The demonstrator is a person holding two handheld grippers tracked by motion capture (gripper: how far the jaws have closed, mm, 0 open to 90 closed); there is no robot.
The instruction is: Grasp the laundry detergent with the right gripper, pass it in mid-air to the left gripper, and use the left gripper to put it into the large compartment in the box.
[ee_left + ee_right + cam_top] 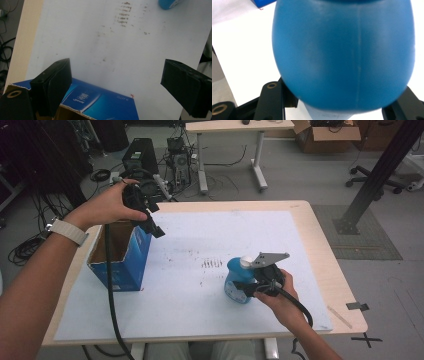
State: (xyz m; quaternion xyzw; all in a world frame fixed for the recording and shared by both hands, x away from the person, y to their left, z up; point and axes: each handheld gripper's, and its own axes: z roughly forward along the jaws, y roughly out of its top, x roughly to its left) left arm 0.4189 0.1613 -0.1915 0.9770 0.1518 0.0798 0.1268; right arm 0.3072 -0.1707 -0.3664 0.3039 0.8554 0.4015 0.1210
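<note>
1. My left tool [148, 215] hangs over the open top of the blue box [131, 257] at the left side of the counter [320, 247]. Its jaws stand wide apart with nothing between them. I judge I hold it there to steady the box or to receive something.
2. The box stands upright with its flaps open, on the white sheet [200, 245] that covers the counter. Its mouth faces up, so a thing could be dropped in from above.
3. Brown smudges [212, 263] mark the sheet between the box and the bottle.
4. The blue bottle [236, 282] stands right of centre, well apart from the box, white cap up.
5. My right tool [246, 289] comes at the bottle from the side, low on its body. The jaws flank the bottle in the right gripper view; whether they press it I cannot tell.
</note>
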